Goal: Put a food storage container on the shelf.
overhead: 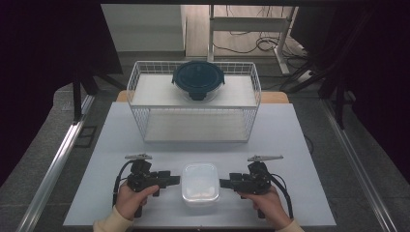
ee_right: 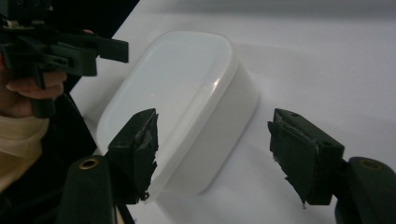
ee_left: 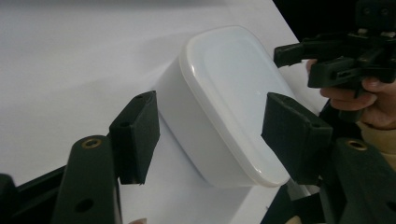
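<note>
Table [overhead: 121, 145] seen from above, with the person's two hands at its near edge and a white lidded box [overhead: 200, 182] lying between them. At left, the left gripper [overhead: 173, 180] points inward at the box's left side, its tips just beside the wall but apart from it; in the left gripper view its jaws stand wide apart, clamped on nothing, with the box [ee_left: 233, 98] lying ahead between them. At centre, the box rests flat on the table near the person's edge, lid on, corners rounded, walls translucent. It is probably thin plastic: light, somewhat flexible at the walls, and smooth enough to slip under hard pads. Whether it holds anything cannot be told. The firmest hold is likely across the short sides just under the lid rim, where the wall is stiffest; squeezing mid-wall may bow it, and pinching the lid alone may pop it off. At right, the right gripper [overhead: 225, 183] mirrors the left one, tips just beside the right wall without contact; in the right gripper view its jaws are likewise spread and hold nothing, with the box [ee_right: 187, 107] ahead. Farther back, well apart from the box, a wire basket [overhead: 140, 77] carries a round dark-lidded container [overhead: 198, 79] on its upper shelf
</note>
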The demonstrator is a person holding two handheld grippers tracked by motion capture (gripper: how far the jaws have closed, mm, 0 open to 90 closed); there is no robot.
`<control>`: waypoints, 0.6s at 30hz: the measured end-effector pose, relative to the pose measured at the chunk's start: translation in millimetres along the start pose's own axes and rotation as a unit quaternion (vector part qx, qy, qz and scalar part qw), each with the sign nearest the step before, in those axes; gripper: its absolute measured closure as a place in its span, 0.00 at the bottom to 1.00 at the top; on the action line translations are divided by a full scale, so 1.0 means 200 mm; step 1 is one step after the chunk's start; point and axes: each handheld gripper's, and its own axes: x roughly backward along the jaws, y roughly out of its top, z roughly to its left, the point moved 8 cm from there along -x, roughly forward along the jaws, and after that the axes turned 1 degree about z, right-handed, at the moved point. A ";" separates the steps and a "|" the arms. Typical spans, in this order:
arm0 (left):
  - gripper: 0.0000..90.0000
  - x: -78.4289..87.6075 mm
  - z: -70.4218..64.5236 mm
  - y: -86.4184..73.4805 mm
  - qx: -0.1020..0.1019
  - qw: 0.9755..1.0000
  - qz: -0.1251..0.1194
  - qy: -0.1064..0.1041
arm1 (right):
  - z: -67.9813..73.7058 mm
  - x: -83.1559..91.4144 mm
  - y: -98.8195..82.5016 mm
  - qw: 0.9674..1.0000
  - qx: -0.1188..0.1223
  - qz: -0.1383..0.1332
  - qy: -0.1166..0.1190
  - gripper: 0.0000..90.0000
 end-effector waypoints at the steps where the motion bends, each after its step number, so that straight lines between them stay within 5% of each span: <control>1: 0.41 -0.01 0.00 0.00 0.008 1.000 0.000 -0.010 | 0.01 -0.01 0.00 1.000 -0.004 0.001 0.005 0.38; 10: 0.49 -0.08 0.00 -0.03 0.054 0.997 0.014 -0.054 | 0.04 -0.07 0.01 1.000 -0.009 0.010 0.016 0.45; 18: 0.62 -0.11 -0.02 -0.05 0.064 0.995 0.026 -0.076 | 0.04 -0.09 0.00 0.999 -0.030 0.013 0.031 0.56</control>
